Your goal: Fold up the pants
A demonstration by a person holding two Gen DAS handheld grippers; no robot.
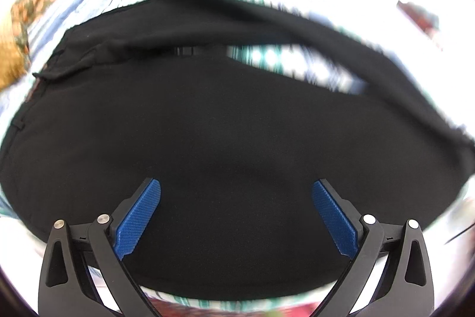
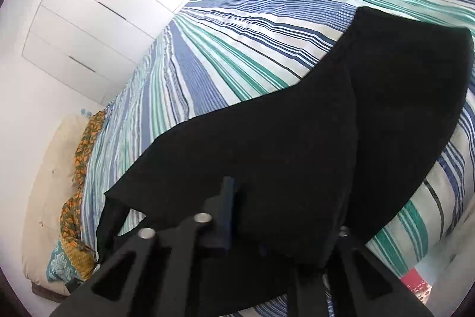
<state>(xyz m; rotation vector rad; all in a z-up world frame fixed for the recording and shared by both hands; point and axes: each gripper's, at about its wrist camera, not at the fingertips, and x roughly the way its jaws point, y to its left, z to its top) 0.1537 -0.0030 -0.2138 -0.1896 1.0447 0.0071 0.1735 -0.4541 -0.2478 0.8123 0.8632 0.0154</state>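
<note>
Black pants (image 2: 297,144) spread on the striped bedspread (image 2: 237,34), seen from both hand-held grippers.

The pants lie ahead of and below both my grippers, their long axis running away from the right gripper (image 2: 234,213) toward the far side of the bed. I have the right gripper clamped on the near edge of the cloth, which drapes over its jaws, so it is the working hand. My left gripper (image 1: 236,213) hovers over the flat black panel, jaws apart and empty. A patterned orange cloth (image 2: 83,156) and a cream pillow (image 2: 44,183) lie well apart at the bed's edge; nothing obstructs the fold.
</note>
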